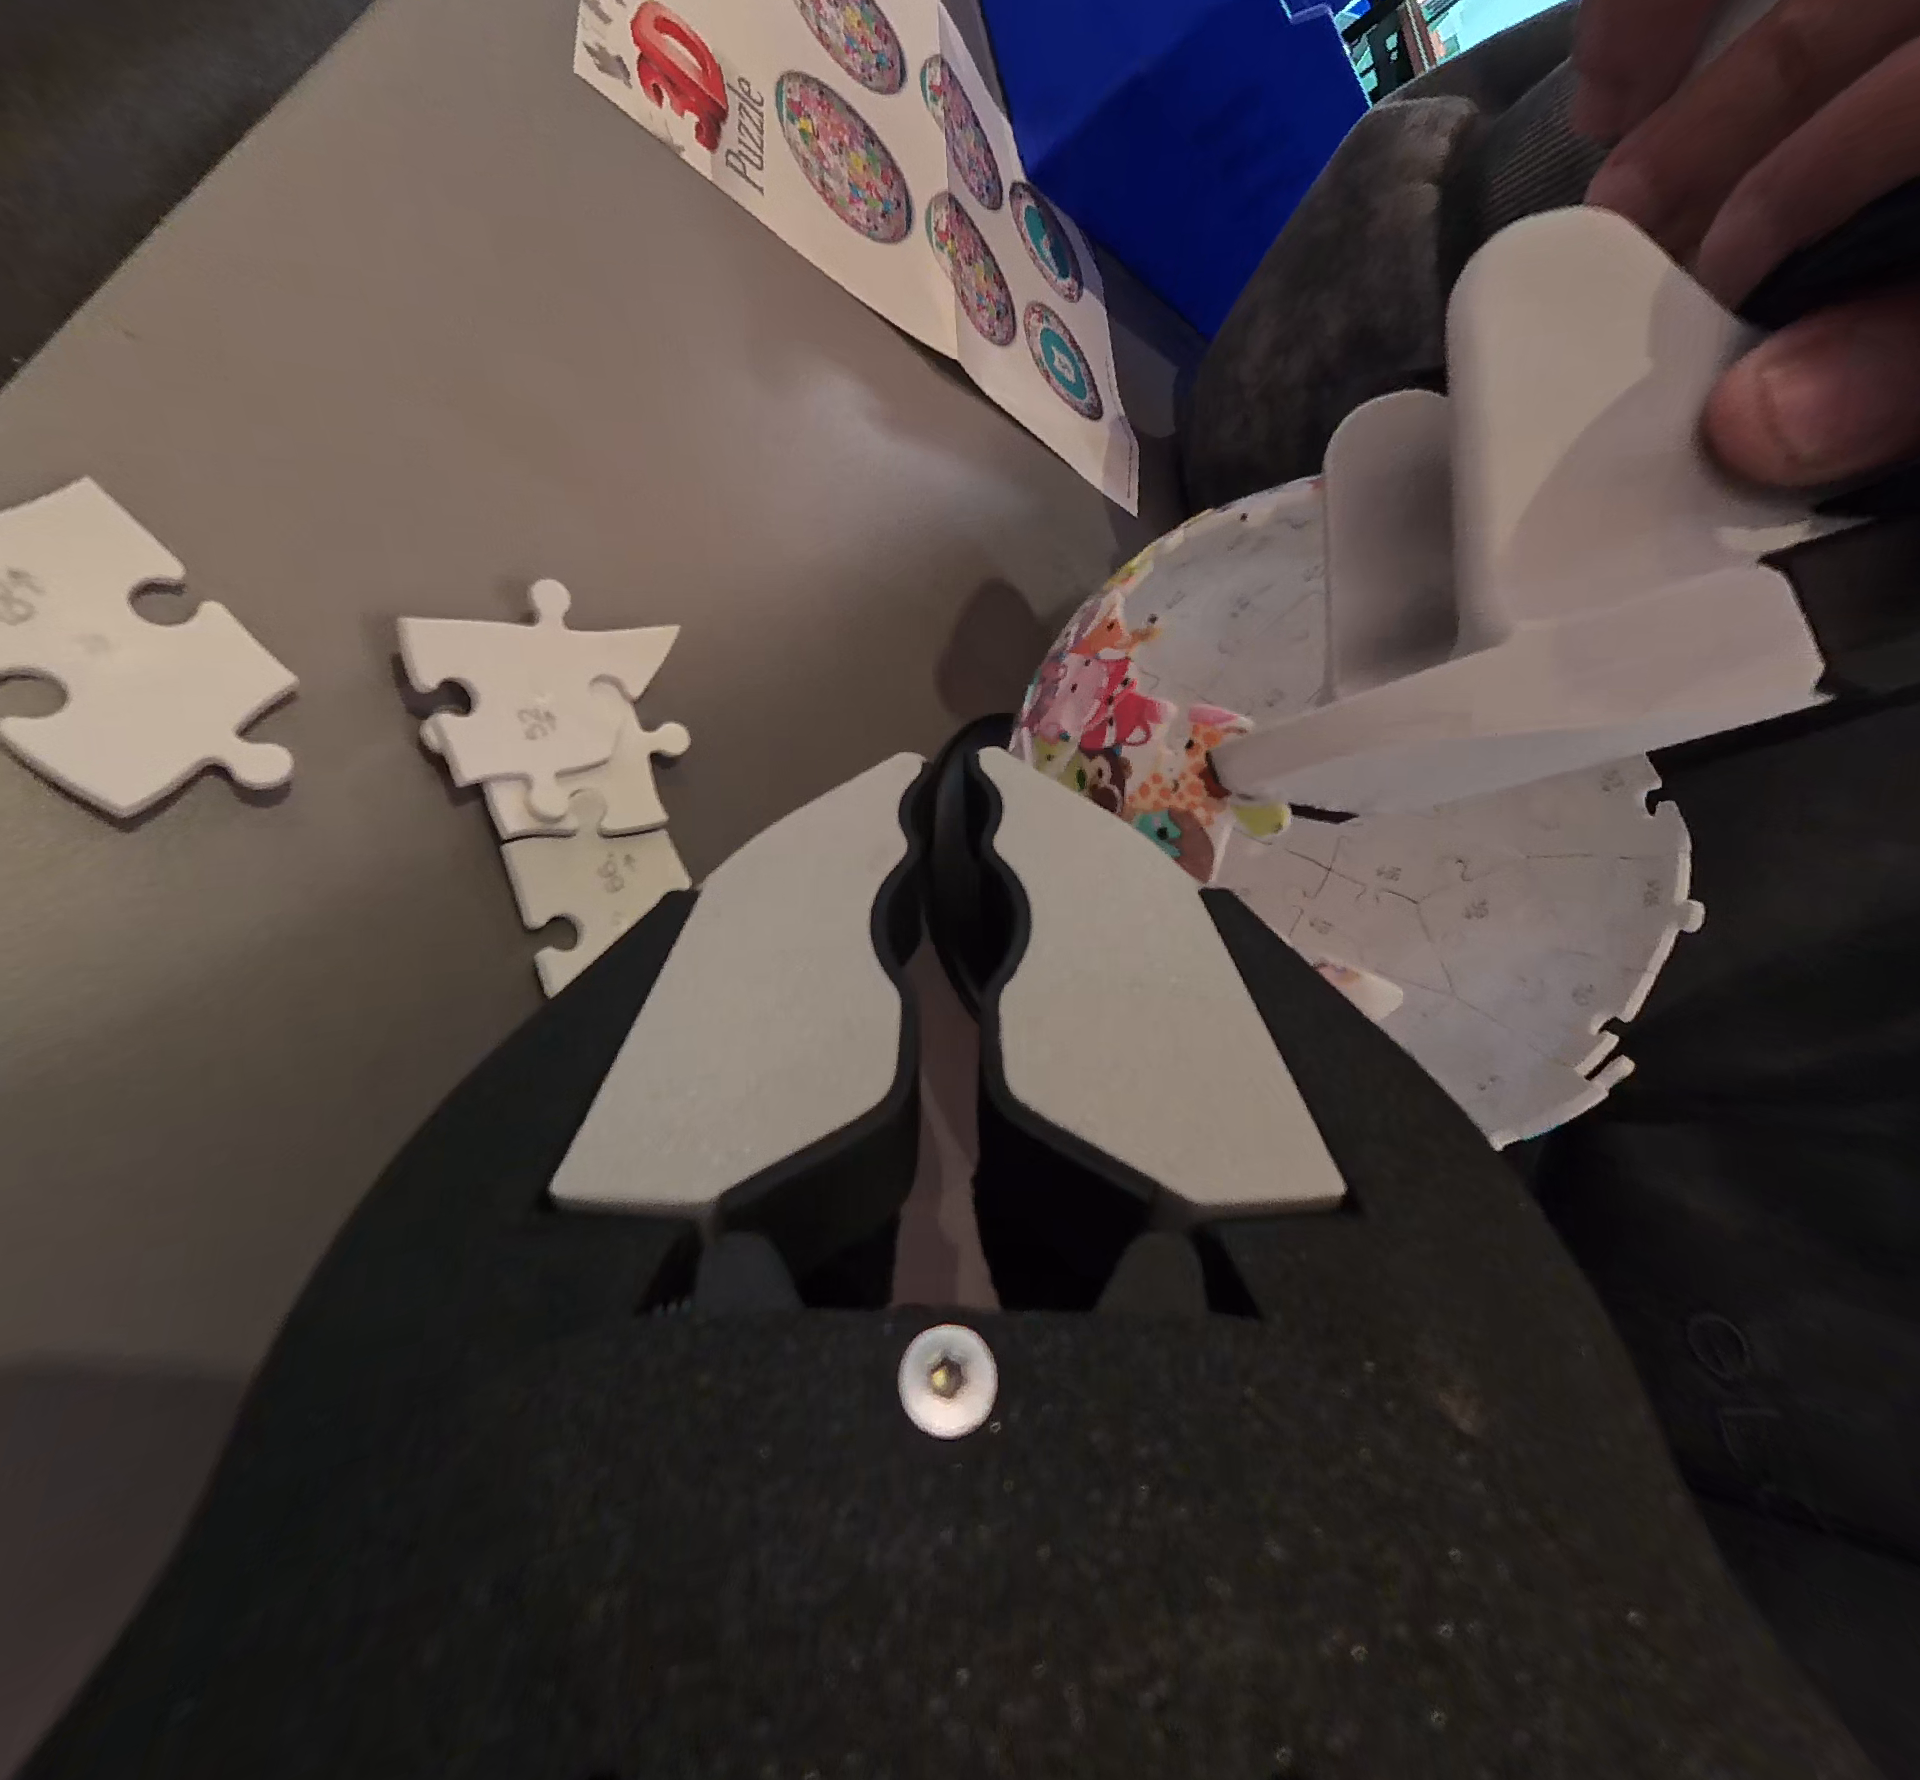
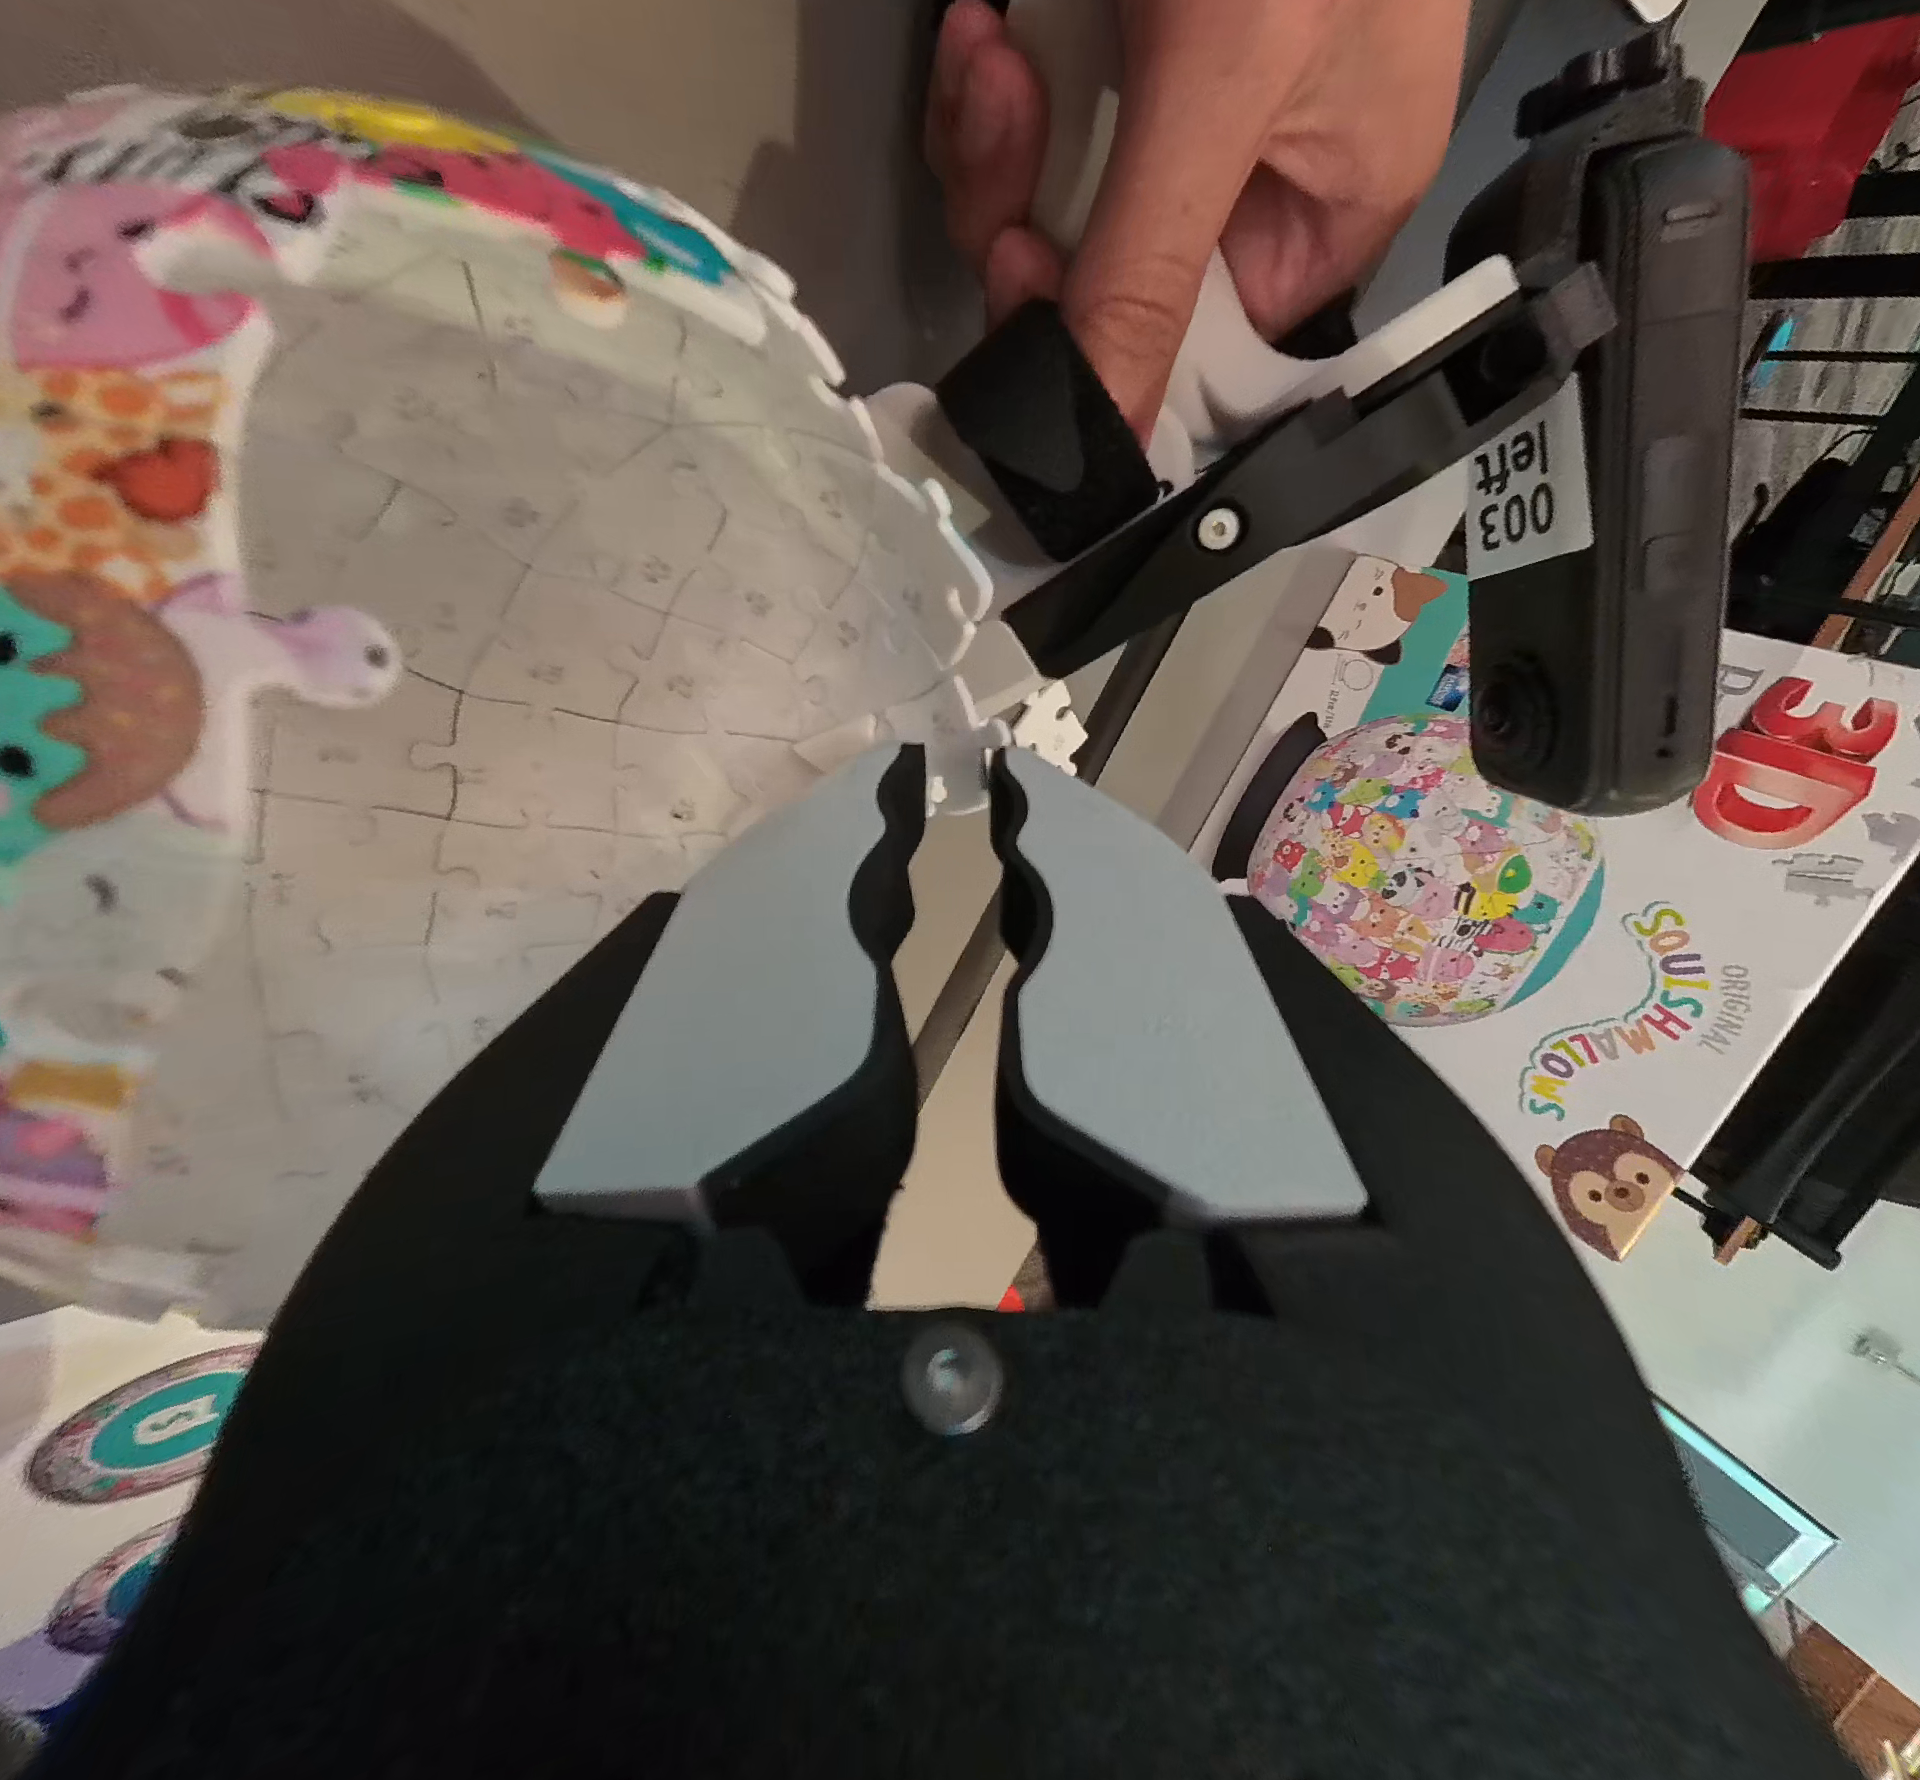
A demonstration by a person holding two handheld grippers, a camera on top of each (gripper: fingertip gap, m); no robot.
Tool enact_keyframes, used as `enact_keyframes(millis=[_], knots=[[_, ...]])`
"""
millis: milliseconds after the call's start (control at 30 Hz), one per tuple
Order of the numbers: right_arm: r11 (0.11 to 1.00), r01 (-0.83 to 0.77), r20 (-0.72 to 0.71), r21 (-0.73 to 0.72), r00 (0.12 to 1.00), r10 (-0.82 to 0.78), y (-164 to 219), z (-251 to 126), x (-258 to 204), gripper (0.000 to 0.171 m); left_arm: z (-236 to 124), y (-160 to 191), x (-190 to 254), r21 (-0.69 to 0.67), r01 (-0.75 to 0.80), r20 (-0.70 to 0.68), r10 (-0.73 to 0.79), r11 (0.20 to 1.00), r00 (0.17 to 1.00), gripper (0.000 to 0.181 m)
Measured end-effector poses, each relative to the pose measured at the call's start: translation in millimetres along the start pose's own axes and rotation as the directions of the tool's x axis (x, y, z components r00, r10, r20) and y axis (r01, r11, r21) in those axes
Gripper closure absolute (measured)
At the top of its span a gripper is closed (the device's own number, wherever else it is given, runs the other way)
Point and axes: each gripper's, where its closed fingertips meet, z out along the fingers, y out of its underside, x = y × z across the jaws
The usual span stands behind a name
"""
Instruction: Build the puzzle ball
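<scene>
The colourful plastic puzzle ball [image 1: 1132,733] is only part built. It looks like an open bowl so far, with cartoon animals on the outside and plain white on the inside. Its rim is bumpy with knobs waiting for more pieces. I think about half is done, and the top half still needs building.

The ball is held up beside one edge of the grey worktop [image 1: 416,359]. The right hand-held gripper [image 2: 954,774] is narrow and pinches a white bit of the ball's rim. The left hand-held gripper [image 1: 951,780] has its fingers close together, right next to the ball. I cannot tell if it pinches anything.

Some white joined puzzle pieces [image 1: 540,743] lie face down on the worktop, and a bigger white puzzle chunk [image 1: 125,650] lies near another edge. They still need to go on.

A blue plastic bin [image 1: 1143,68] stands past the worktop's far edge, behind a white picture sheet [image 1: 727,68]. Its inside is hidden. The white puzzle box [image 2: 1621,1003] shows only its outside.
</scene>
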Motion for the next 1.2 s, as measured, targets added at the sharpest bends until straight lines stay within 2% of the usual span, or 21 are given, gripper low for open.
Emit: enact_keyframes(millis=[67, 200, 400, 500, 567, 667, 700, 800, 867, 900, 1000, 1100, 1200], knots=[[1.0, -0.007, 0.002, -0.005, 1.0, 0.007, 0.4, 0.8, 0.4, 0.158, 0.5, 0.0, 0.7, -0.001, -0.003, -0.002, 0.003, 1.0, 1.0, 0.177], [0.998, -0.053, 0.022, -0.023, 0.998, 0.053, 0.1, 4.5, 1.4, 0.136, 0.7, -0.9, 2.0, 0.002, -0.01, -0.003, 0.01, 1.0, 1.0, 0.177], [0.998, -0.044, 0.017, -0.052, 0.999, 0.045, -0.8, 9.0, 2.7, 0.133, -0.9, -3.6, 4.3, 0.017, -0.022, -0.013, 0.023, 1.0, 1.0, 0.178], [0.997, -0.073, 0.01, 0.017, 0.997, 0.073, -5.5, -5.6, 9.3, 0.131, -3.5, -2.4, -0.9, 0.014, -0.023, 0.013, 0.023, 1.0, 1.0, 0.178], [0.983, -0.14, -0.026, 0.118, 0.989, 0.144, -6.1, -29.2, 26.0, 0.131, -8.6, -3.5, -3.2, 0.027, -0.025, 0.023, 0.025, 0.999, 0.999, 0.178], [0.926, -0.296, -0.095, 0.235, 0.941, 0.324, 19.2, -60.4, 60.0, 0.137, -21.1, -10.3, -8.8, 0.083, -0.05, 0.061, 0.045, 0.995, 0.997, 0.177], [0.897, -0.357, -0.076, 0.26, 0.919, 0.387, 32.9, -61.6, 63.7, 0.137, -25.6, -13.1, -11.3, 0.108, -0.074, 0.085, 0.065, 0.991, 0.994, 0.176], [0.814, -0.53, 0.1, 0.237, 0.847, 0.523, 73.8, -25.0, 45.9, 0.129, -38.1, -23.7, -16.0, 0.209, -0.154, 0.154, 0.123, 0.966, 0.98, 0.168], [0.804, -0.568, 0.262, 0.175, 0.814, 0.518, 83.9, 11.9, 14.7, 0.13, -46.5, -30.5, -13.0, 0.264, -0.209, 0.179, 0.165, 0.941, 0.97, 0.165], [0.815, -0.559, 0.294, 0.151, 0.813, 0.503, 84.8, 27.9, 4.3, 0.13, -50.9, -33.8, -11.6, 0.289, -0.236, 0.194, 0.184, 0.928, 0.963, 0.165], [0.834, -0.537, 0.356, 0.128, 0.81, 0.466, 68.8, 57.6, -11.9, 0.129, -59.6, -39.3, -9.2, 0.333, -0.276, 0.214, 0.213, 0.902, 0.953, 0.165], [0.85, -0.518, 0.385, 0.097, 0.807, 0.448, 60.3, 73.0, -22.5, 0.132, -58.9, -37.9, -10.8, 0.326, -0.255, 0.199, 0.198, 0.91, 0.96, 0.165], [0.849, -0.519, 0.358, 0.1, 0.815, 0.456, 63.5, 74.7, -17.6, 0.157, -56.3, -37.2, -10.8, 0.312, -0.26, 0.206, 0.203, 0.914, 0.957, 0.165]])
